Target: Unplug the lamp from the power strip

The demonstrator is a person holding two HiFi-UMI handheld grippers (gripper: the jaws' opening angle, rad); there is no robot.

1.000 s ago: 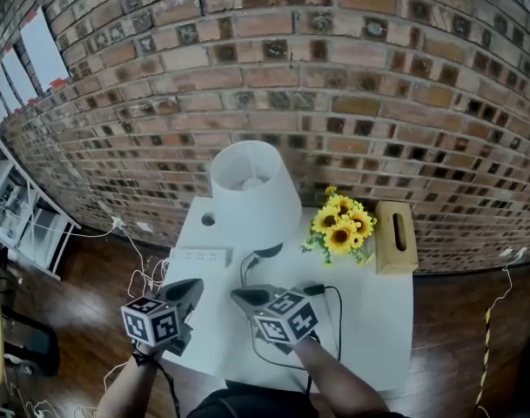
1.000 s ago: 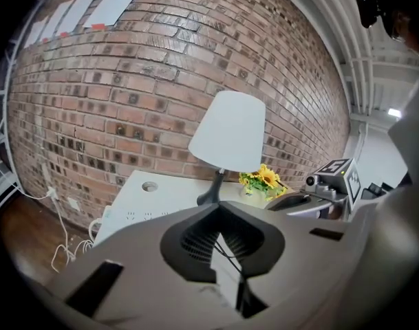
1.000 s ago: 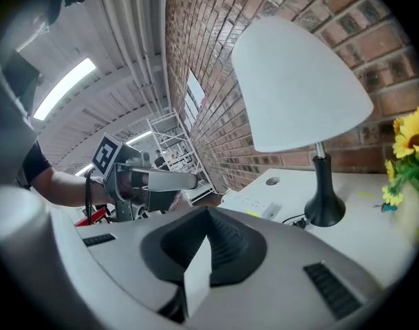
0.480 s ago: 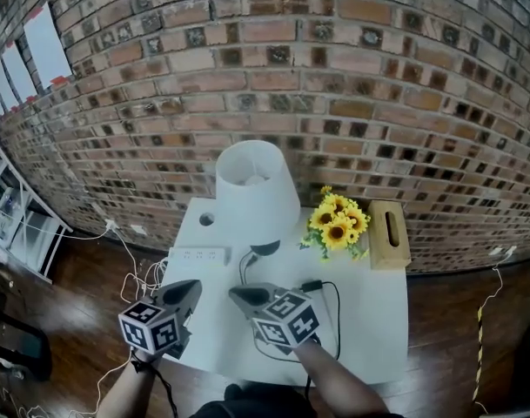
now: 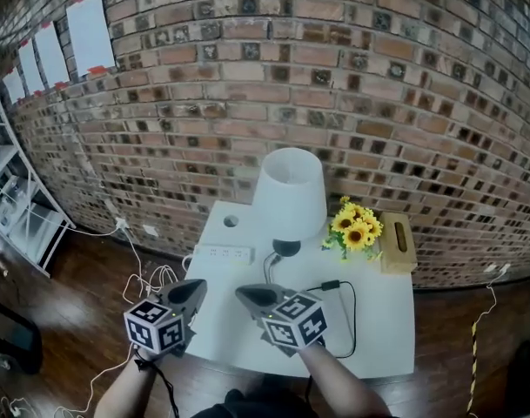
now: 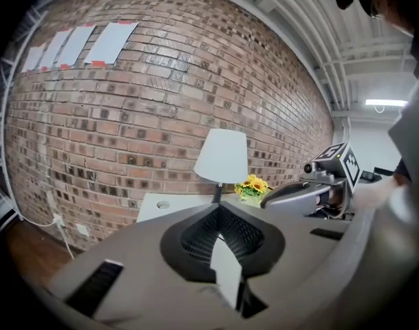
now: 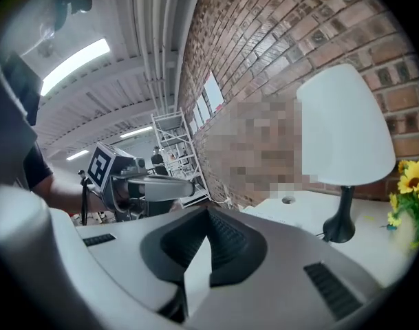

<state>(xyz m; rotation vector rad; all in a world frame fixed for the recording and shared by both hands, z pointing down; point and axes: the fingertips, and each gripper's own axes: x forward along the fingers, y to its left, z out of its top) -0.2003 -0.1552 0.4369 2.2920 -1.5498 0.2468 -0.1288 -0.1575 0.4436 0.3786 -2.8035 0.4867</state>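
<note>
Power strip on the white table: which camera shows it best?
The head view: the power strip lies whole on the table's left part, seen from above. Both gripper views catch the table low and edge-on, and the strip cannot be made out there.

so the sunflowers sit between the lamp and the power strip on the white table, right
Not quite. The sunflowers sit between the lamp and the wooden box on the white table; the power strip lies on the lamp's other side. The head view shows it.
</note>
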